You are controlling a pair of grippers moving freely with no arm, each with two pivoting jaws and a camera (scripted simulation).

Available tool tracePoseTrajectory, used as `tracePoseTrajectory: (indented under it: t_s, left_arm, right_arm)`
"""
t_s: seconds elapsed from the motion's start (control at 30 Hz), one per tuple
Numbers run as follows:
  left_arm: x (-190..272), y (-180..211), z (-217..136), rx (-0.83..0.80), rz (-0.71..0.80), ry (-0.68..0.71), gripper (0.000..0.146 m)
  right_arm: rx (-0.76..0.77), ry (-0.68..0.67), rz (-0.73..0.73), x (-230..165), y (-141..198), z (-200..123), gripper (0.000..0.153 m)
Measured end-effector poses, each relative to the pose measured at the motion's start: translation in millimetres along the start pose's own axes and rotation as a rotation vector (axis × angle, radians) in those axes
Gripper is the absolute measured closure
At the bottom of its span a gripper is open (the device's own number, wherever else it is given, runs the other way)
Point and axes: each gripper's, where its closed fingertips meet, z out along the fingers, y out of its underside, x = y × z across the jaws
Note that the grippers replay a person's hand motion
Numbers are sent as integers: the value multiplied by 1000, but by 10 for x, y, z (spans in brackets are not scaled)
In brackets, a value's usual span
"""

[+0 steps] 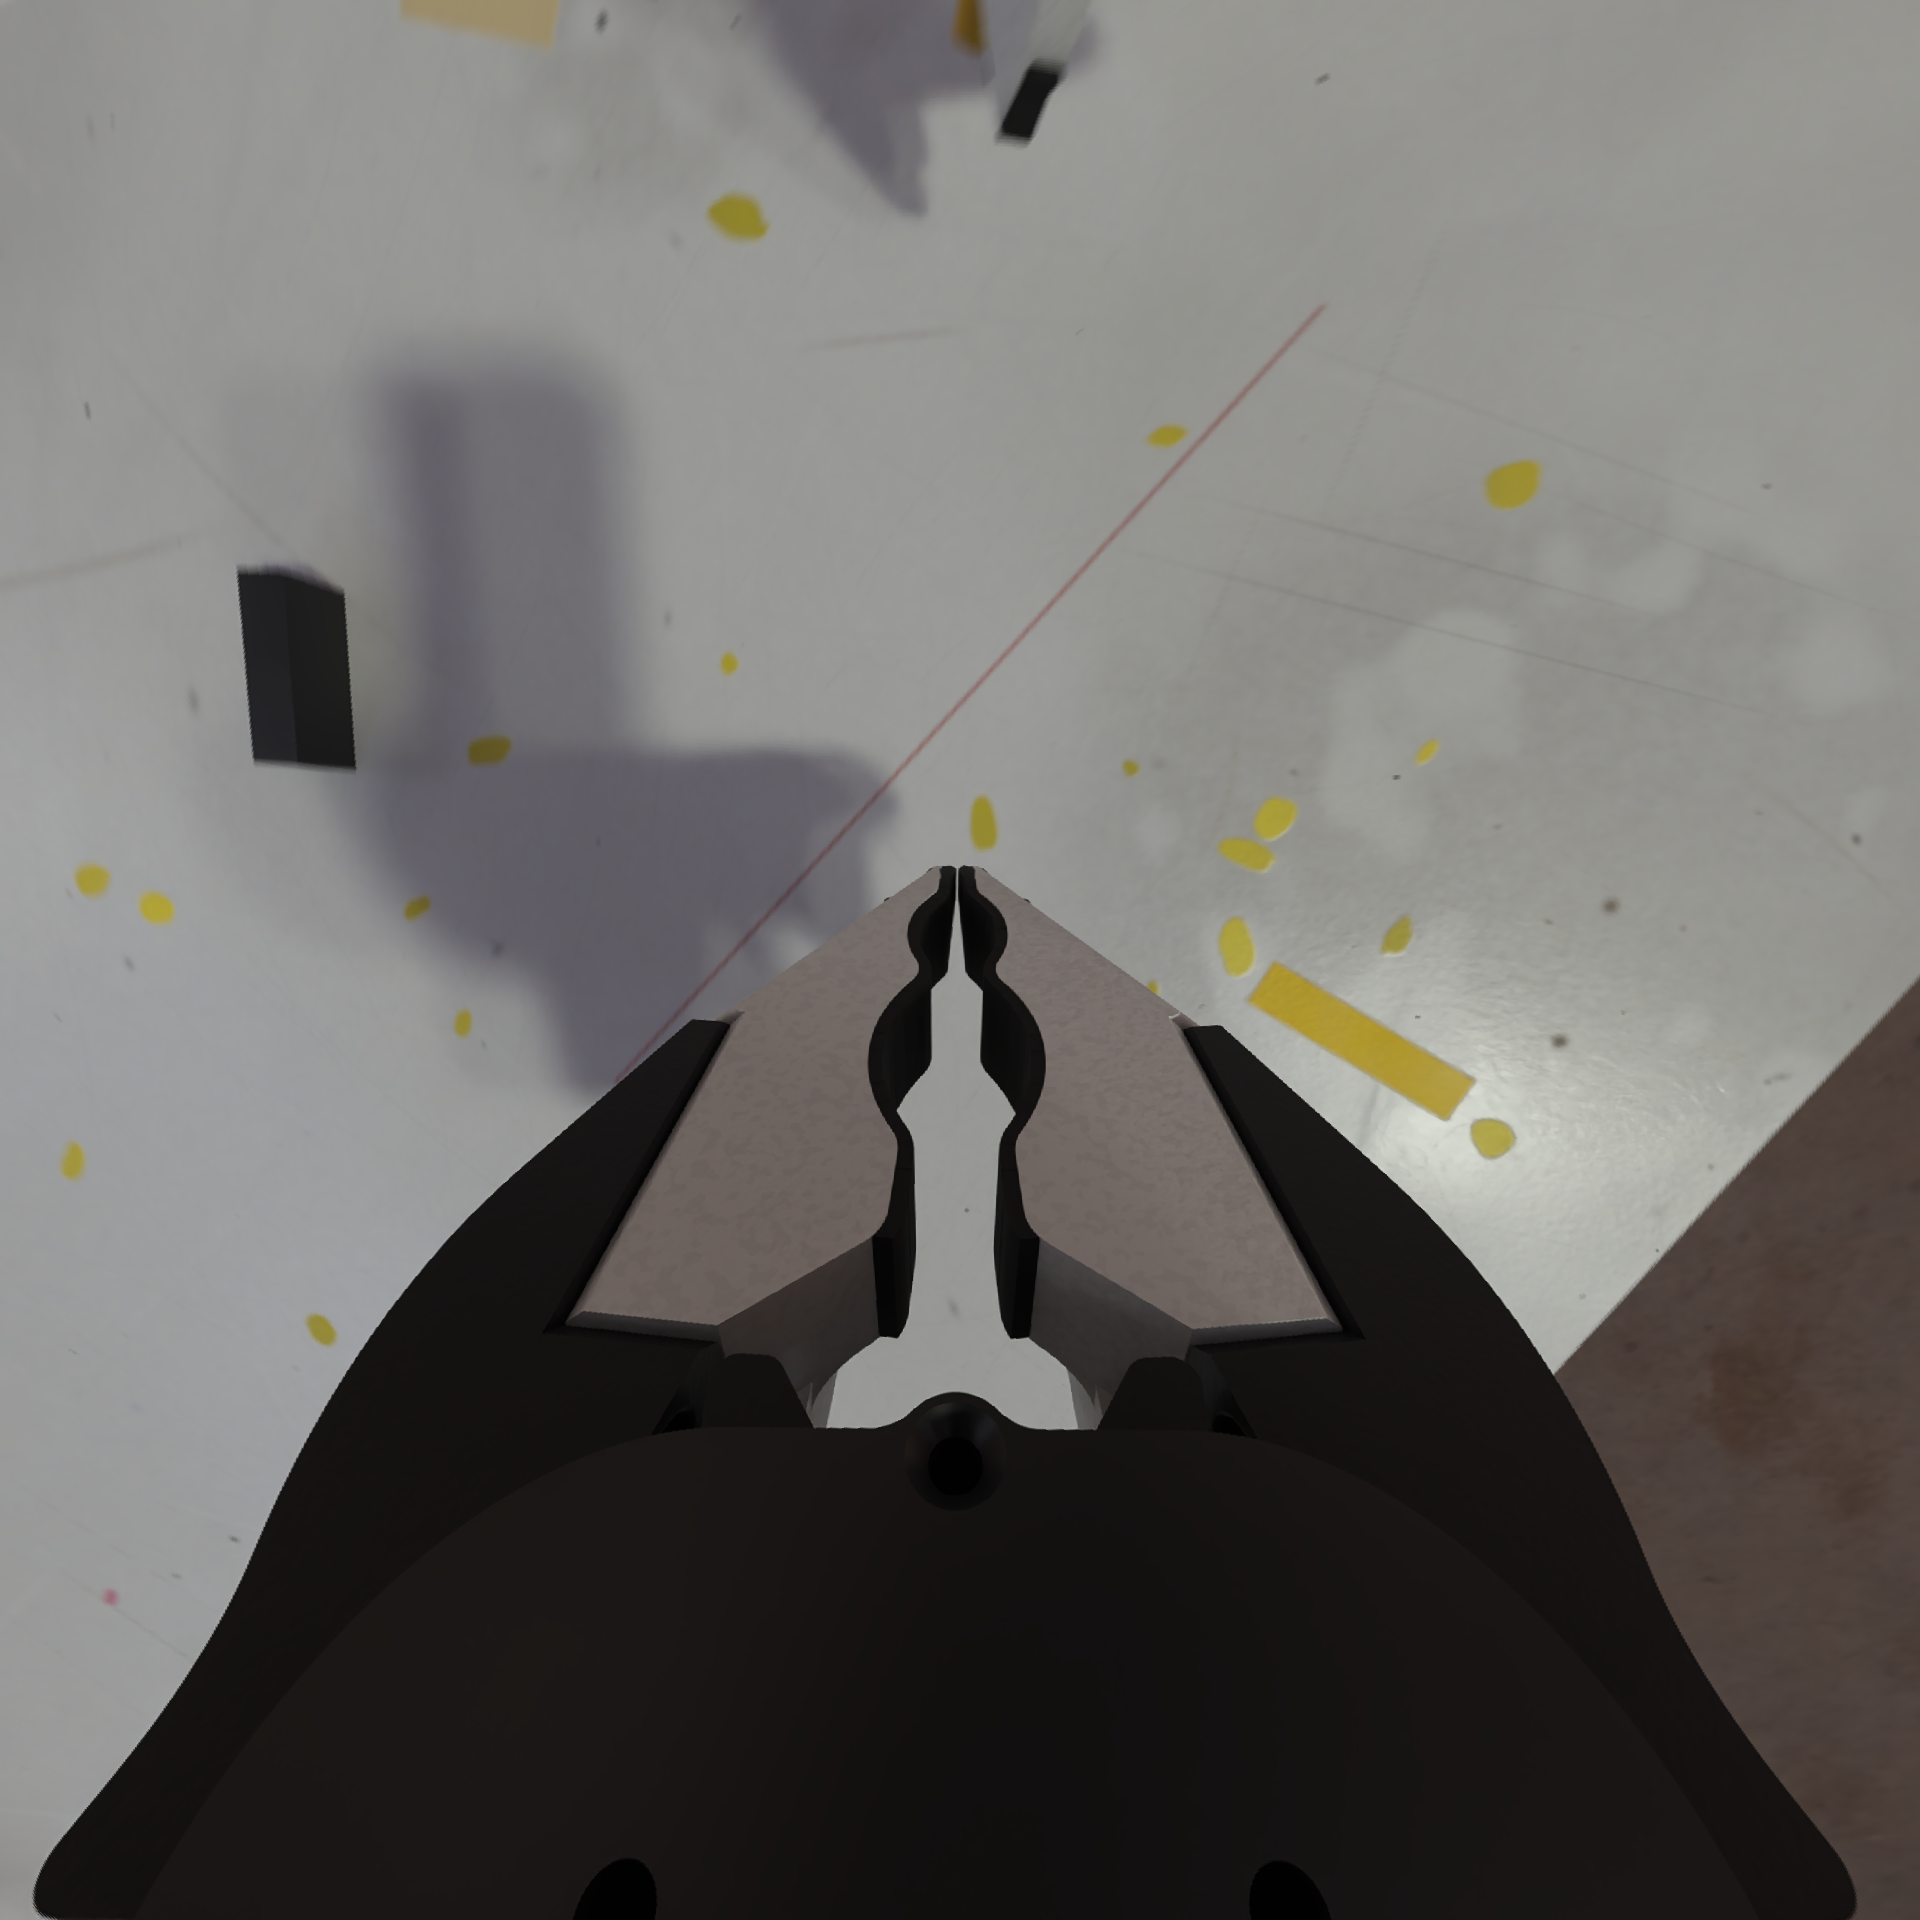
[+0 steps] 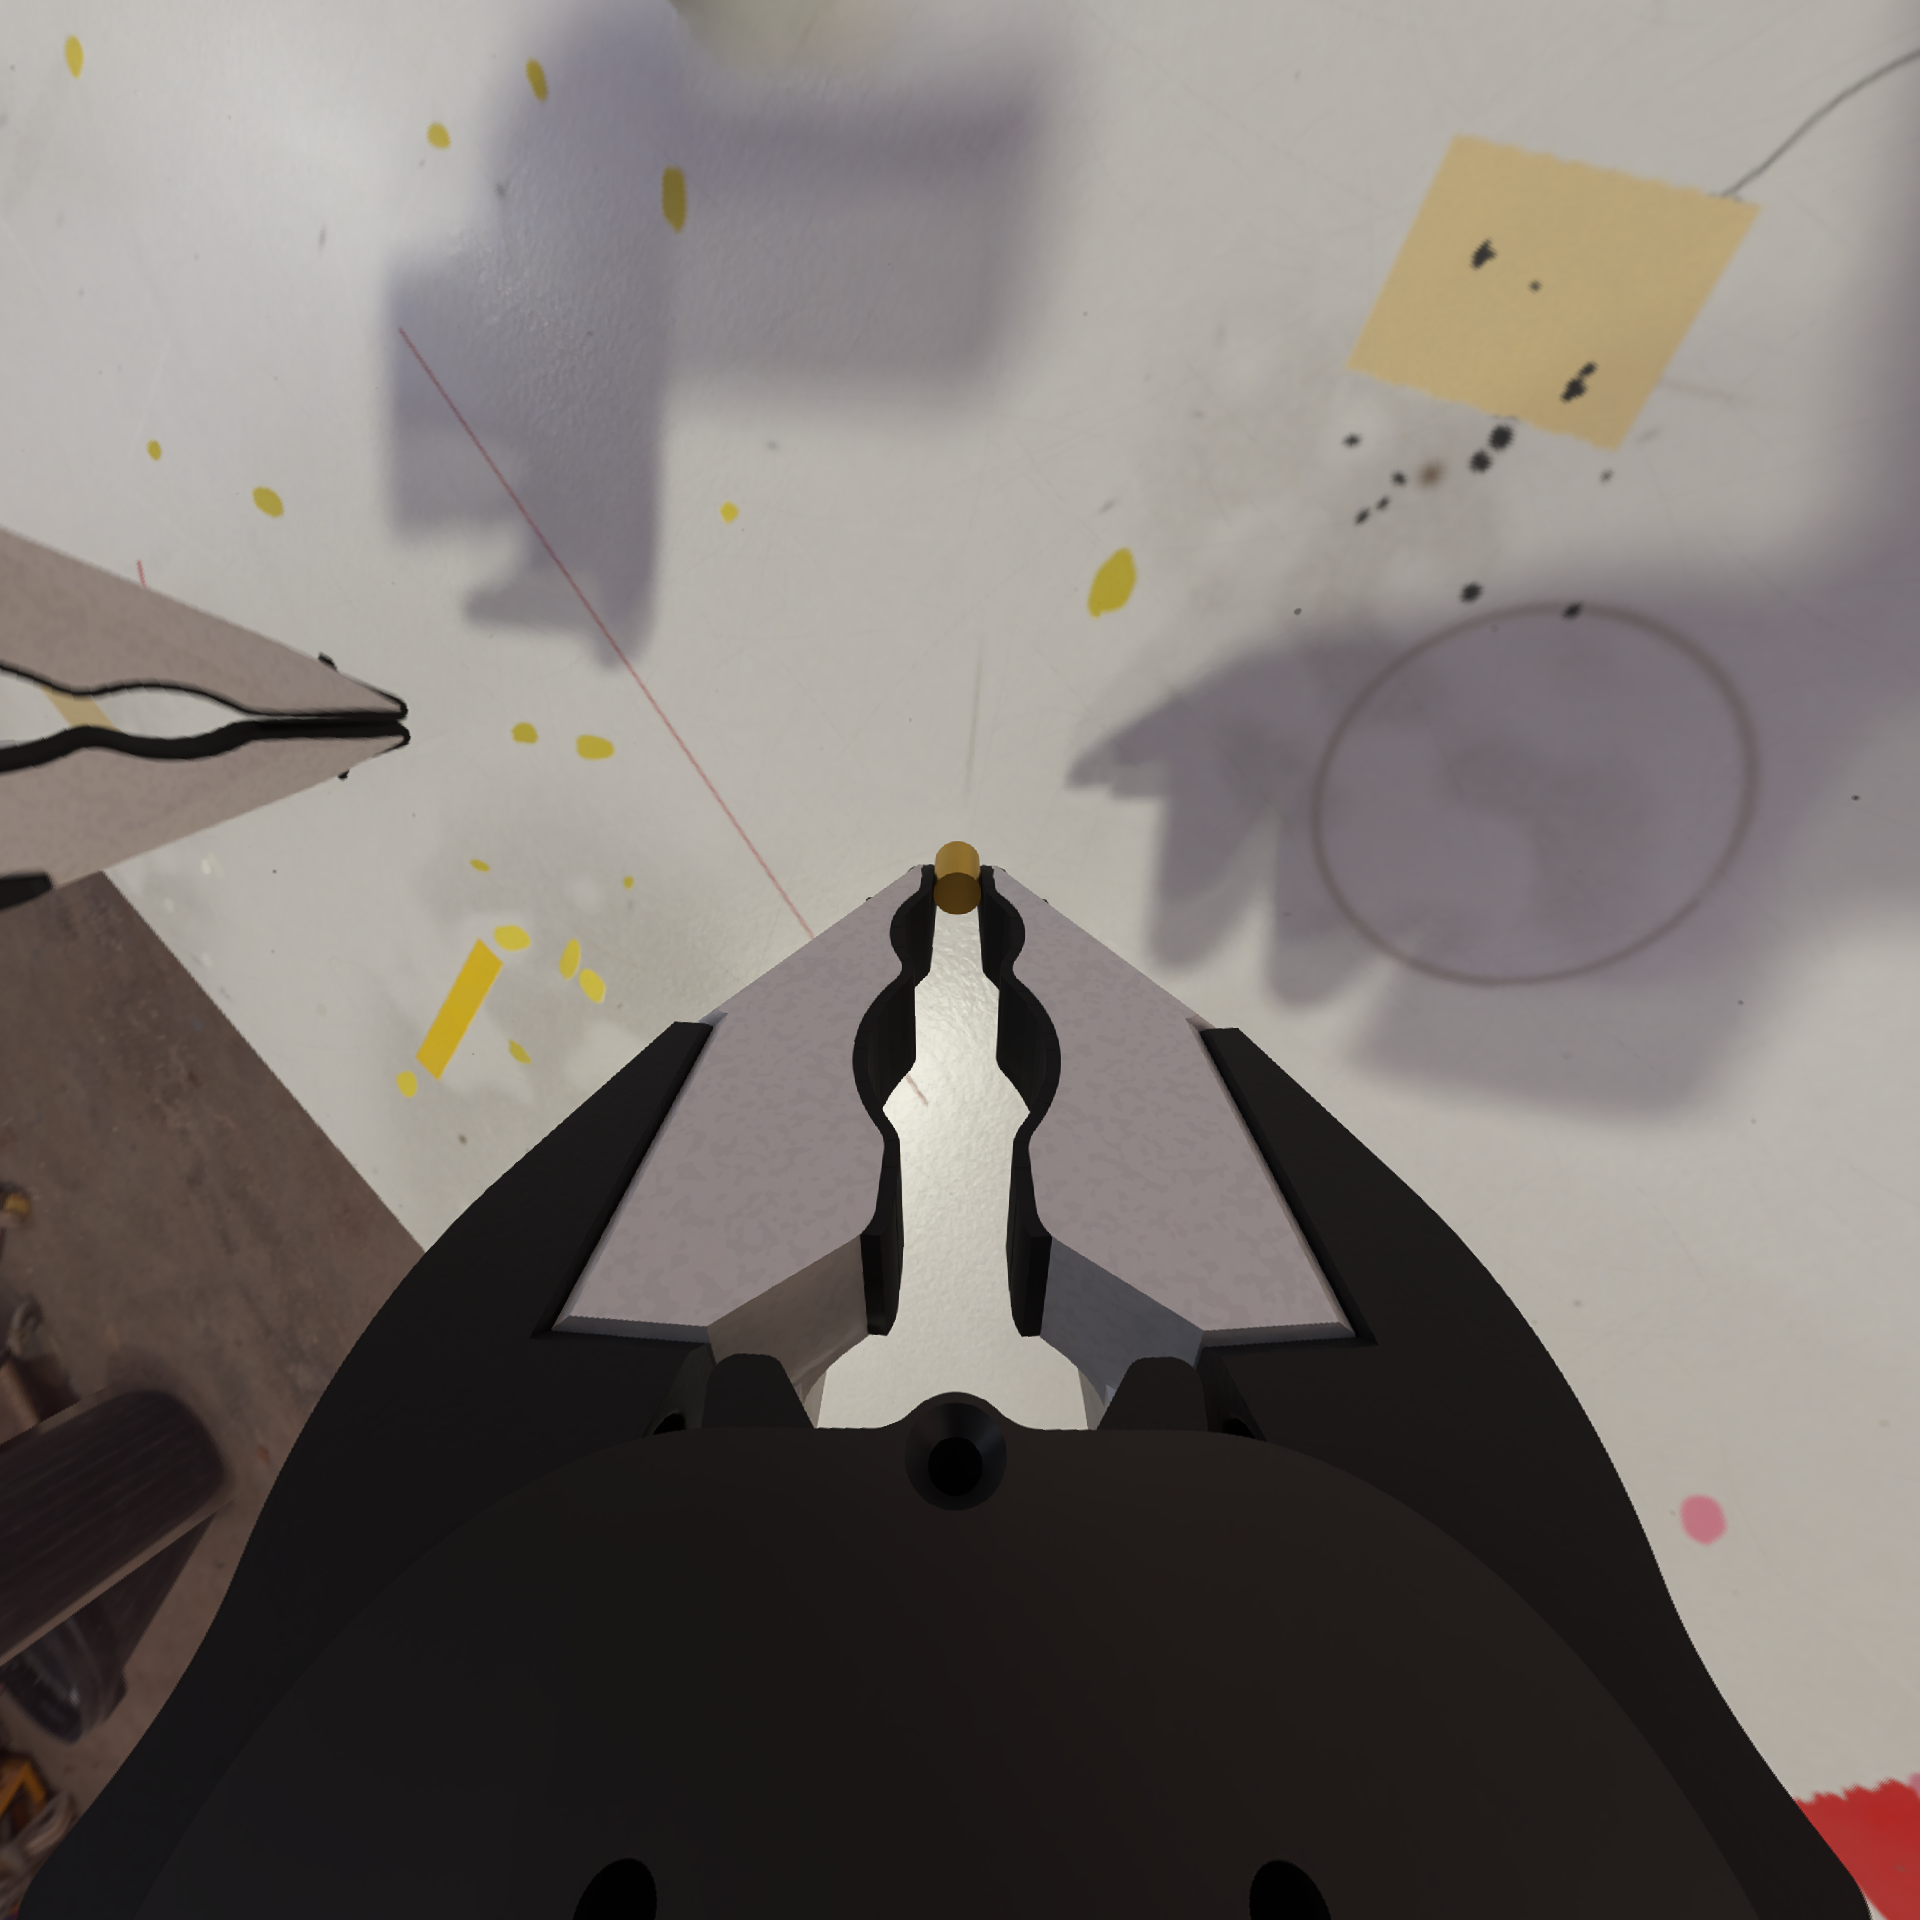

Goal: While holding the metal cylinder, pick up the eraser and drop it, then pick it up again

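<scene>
In the left wrist view, the eraser (image 1: 296, 670), a black block, lies on the white table (image 1: 1351, 260), ahead and well to the left of my left gripper (image 1: 956, 873). That gripper is shut and empty, its tips touching, above the table. It also shows at the left edge of the right wrist view (image 2: 400, 722), shut. My right gripper (image 2: 956, 883) is shut on a small brass-coloured metal cylinder (image 2: 956, 864), pinched at the very fingertips, above the table. The eraser is not in the right wrist view.
A second small black block (image 1: 1029, 101) sits at the top edge under a pale object. A yellow tape strip (image 1: 1361, 1042) and yellow spots mark the table. A pale yellow square (image 2: 1548, 291) and a drawn ring (image 2: 1532, 790) lie ahead right. The table edge and brown floor (image 1: 1766, 1299) are near.
</scene>
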Motion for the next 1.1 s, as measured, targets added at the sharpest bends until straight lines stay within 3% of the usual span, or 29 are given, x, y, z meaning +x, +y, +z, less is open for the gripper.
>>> tracePoseTrajectory:
  t_s: [0.2,0.4,0.53,0.7,0.87,1.1]
  left_arm:
    - [-188,414,-47,-5,-171,23,127]
    - [137,703,-46,-19,-3,105,101]
    - [306,670,37,75,103,193,100]
    - [280,732,49,79,216,174,99]
    - [176,717,23,127,181,182,99]
    - [178,762,-44,167,298,244,108]
  right_arm:
    - [41,61,-8,95,-18,-100,145]
    - [46,68,-16,163,11,-132,145]
    - [44,59,-10,164,52,-127,145]
    - [51,57,-2,163,87,-133,145]
    - [50,52,-4,143,102,-130,145]
    - [46,38,-14,119,107,-109,145]
